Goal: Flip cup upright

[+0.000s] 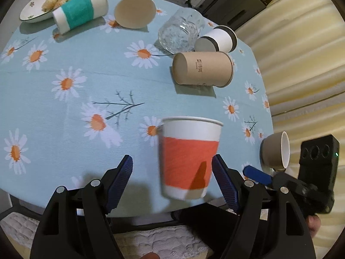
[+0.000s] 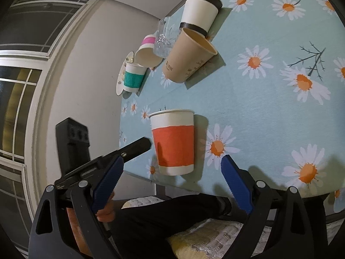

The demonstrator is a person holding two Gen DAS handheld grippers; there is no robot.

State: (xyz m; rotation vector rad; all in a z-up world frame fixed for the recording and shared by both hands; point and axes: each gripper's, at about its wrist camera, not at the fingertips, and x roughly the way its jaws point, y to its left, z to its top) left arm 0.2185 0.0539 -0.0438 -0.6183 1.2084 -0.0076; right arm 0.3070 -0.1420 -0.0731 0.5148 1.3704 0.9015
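Observation:
A white paper cup with an orange sleeve (image 1: pixel 189 159) stands upright near the table's front edge, mouth up. It also shows in the right wrist view (image 2: pixel 173 142). My left gripper (image 1: pixel 172 168) is open; the cup is between its blue fingers, close to the right one, with no contact visible. My right gripper (image 2: pixel 171 168) is open, turned on its side, with the cup just ahead between its fingers. The right gripper's blue finger (image 1: pixel 256 174) shows at the right in the left wrist view. The left gripper's black finger (image 2: pixel 138 146) shows beside the cup.
On the daisy tablecloth (image 1: pixel 64 116) lie a brown cup (image 1: pixel 202 69), a white cup with black bands (image 1: pixel 217 40), a teal-sleeved cup (image 1: pixel 80 9) and a pink cup (image 1: pixel 135 10). A glass (image 1: pixel 181 30), a plate of food (image 1: pixel 43 2) and a small ceramic cup (image 1: pixel 276 151) are there too.

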